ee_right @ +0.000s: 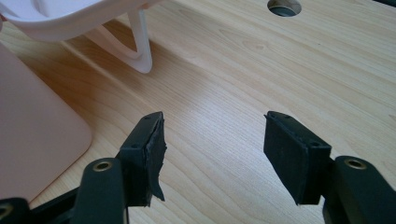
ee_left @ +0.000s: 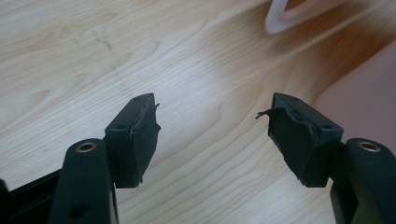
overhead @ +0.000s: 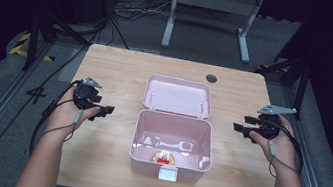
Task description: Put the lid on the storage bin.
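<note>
A pink plastic box (overhead: 168,167) stands open in the middle of the wooden table (overhead: 123,66), its lid (overhead: 177,96) thrown back flat behind it. Inside lie a white handle-like piece (overhead: 171,144) and a small red and yellow item (overhead: 163,158). My left gripper (overhead: 106,110) hovers left of the box, open, nothing between its jaws; its pads (ee_left: 140,140) frame bare wood. My right gripper (overhead: 239,128) hovers right of the box, open and empty too. In the right gripper view the box wall (ee_right: 32,135) and the lid's white handle (ee_right: 140,46) lie to the left.
A round cable hole (overhead: 212,78) sits in the table near its far edge, also seen as a hole (ee_right: 284,5) ahead of the right jaws. White desk legs (overhead: 170,18) and cables stand on the floor beyond the table.
</note>
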